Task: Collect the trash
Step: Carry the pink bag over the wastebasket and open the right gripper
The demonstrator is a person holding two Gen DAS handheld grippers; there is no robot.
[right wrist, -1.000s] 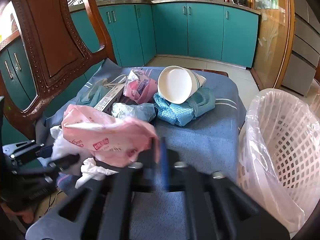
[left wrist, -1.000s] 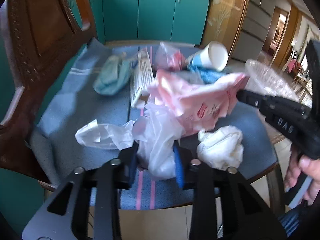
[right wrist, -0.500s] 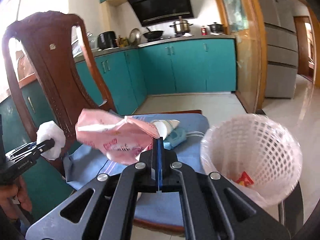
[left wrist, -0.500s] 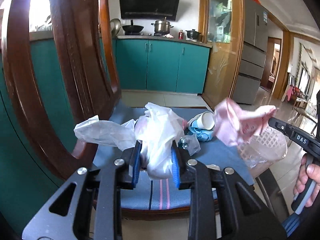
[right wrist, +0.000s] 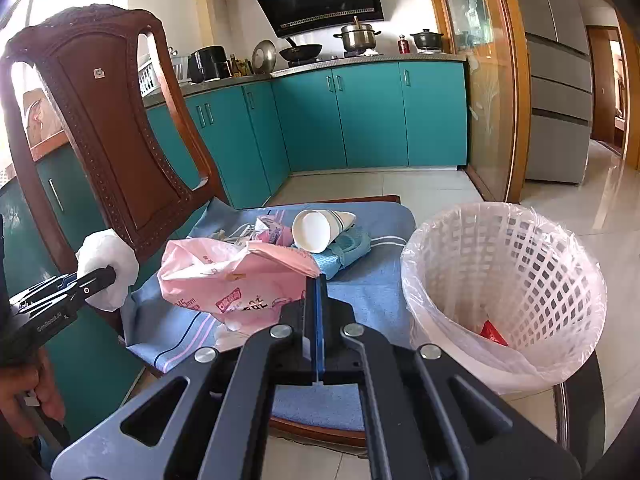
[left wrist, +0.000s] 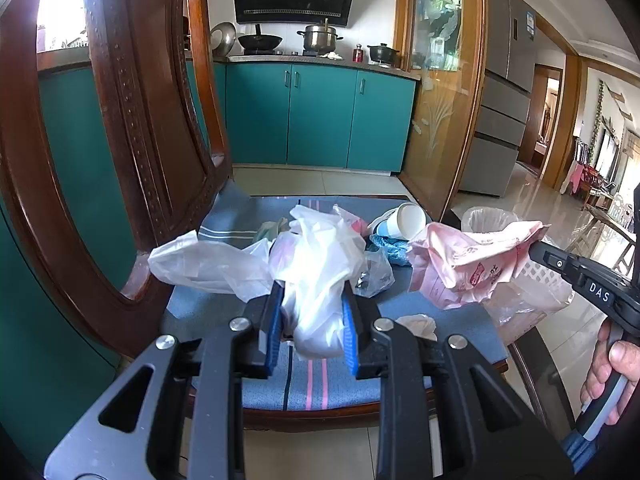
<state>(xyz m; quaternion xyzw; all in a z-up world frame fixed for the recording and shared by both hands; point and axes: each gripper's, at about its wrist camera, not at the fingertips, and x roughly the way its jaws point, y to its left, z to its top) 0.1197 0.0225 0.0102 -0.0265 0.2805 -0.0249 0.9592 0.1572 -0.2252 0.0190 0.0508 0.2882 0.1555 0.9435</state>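
Two hand-held grippers clamp trash: left (left wrist: 312,322) a white bag (left wrist: 316,264), "DAS"-marked right (right wrist: 316,304) a pink wrapper (right wrist: 236,276).

The bin's (right wrist: 504,280) mouth gapes unobstructed right of the chair seat (right wrist: 372,280); the tall chair back (right wrist: 108,128) blocks the left.

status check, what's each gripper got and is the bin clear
Left gripper shut on crumpled white plastic bag. Right gripper shut on pink printed plastic bag. White lattice bin open, unobstructed.
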